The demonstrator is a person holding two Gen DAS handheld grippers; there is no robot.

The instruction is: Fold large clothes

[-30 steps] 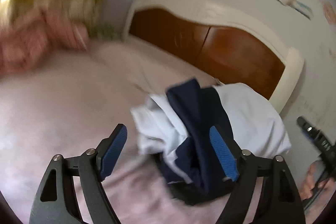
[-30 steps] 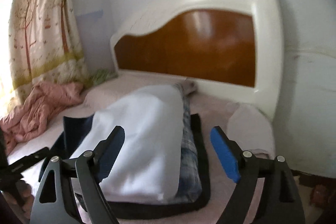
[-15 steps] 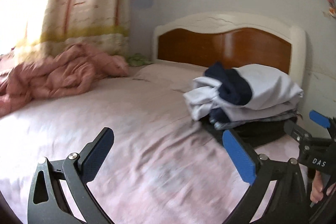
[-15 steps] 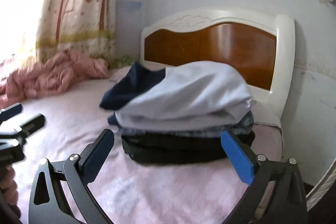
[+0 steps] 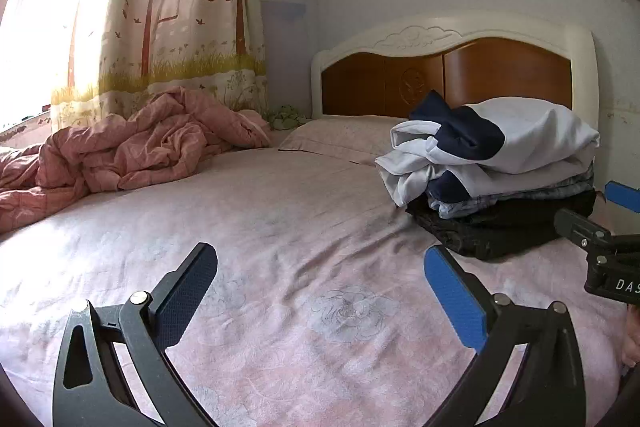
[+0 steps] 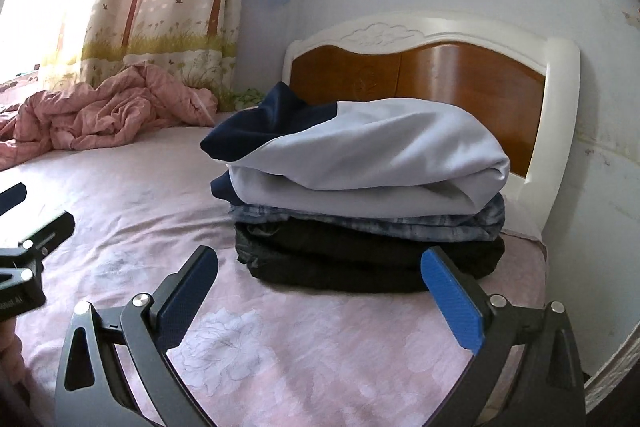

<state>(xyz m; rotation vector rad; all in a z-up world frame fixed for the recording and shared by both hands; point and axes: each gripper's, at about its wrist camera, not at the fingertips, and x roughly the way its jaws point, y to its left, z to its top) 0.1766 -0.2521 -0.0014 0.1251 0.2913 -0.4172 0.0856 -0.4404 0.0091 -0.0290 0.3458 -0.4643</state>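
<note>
Clothes (image 6: 360, 195) sit folded in a stack on the pink bed (image 6: 132, 195), near the headboard (image 6: 440, 67). Left gripper (image 5: 320, 299) and right gripper (image 6: 320, 295) hover with jaws spread wide, gripping nothing.

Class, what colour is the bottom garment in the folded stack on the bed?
Black, seen best in the right wrist view.

Bed (image 5: 280, 227): broad bare sheet open across near and middle, free passage. Stack of folded clothes (image 6: 360, 195): far right, just before the headboard (image 6: 440, 75), blocking that corner. Crumpled pink quilt (image 5: 140, 147): far left, under the curtain (image 5: 180, 7). Wall (image 6: 600, 187): closes the right side, just beside the stack.
</note>
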